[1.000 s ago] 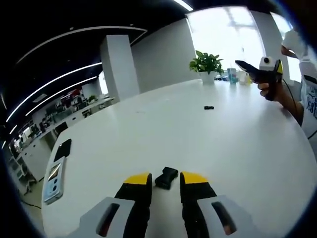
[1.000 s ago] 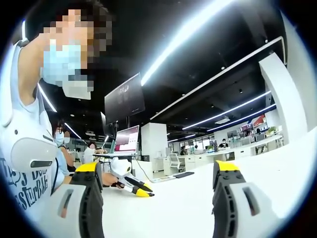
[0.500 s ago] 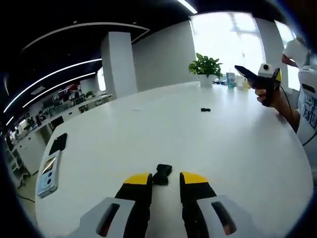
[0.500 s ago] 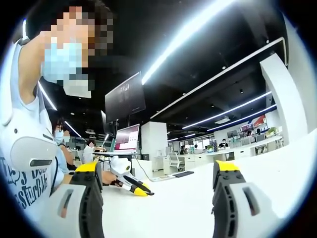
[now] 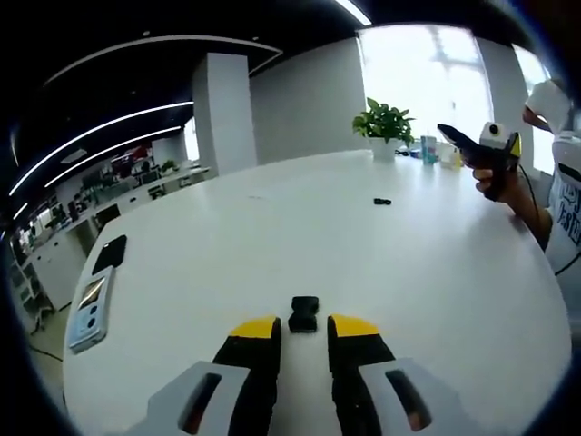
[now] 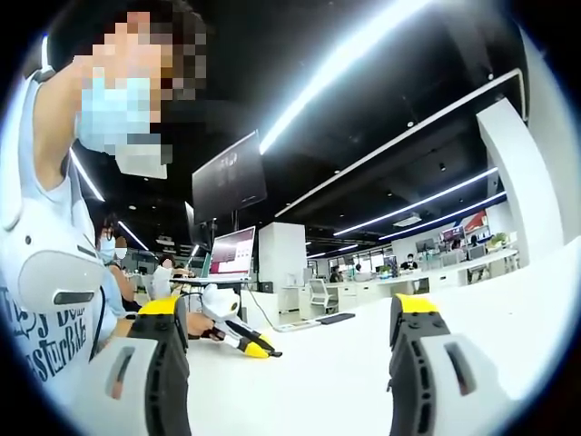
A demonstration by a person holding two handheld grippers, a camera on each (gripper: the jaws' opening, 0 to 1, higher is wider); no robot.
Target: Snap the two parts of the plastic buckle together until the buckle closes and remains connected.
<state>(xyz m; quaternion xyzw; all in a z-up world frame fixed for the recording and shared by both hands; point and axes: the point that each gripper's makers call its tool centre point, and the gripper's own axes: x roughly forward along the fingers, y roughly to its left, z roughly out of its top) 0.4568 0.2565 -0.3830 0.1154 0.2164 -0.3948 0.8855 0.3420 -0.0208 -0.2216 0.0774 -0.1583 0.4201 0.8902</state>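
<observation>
Near buckle half (image 5: 303, 313) lies on the tabletop (image 5: 436, 272) just ahead of the left gripper (image 5: 303, 329), fingers apart. We judge it light, stiff, slick (grip its flat sides). Second piece (image 5: 382, 201), probably its mate, lies well apart. Right gripper (image 6: 295, 320): fingers wide apart, raised.

Left tool (image 5: 302, 338): two black jaws with yellow tips, each seated in a light grey housing with a dark oblong slot. Right tool (image 6: 289, 343): same build, yellow-capped black jaws on grey bodies with slotted recesses. Seen from the left gripper view, the right tool had a white round-topped body, a yellow patch and a dark pointed front. Person (image 6: 50, 272) wore a white sleeveless top with dark lettering and a light blue mask.
</observation>
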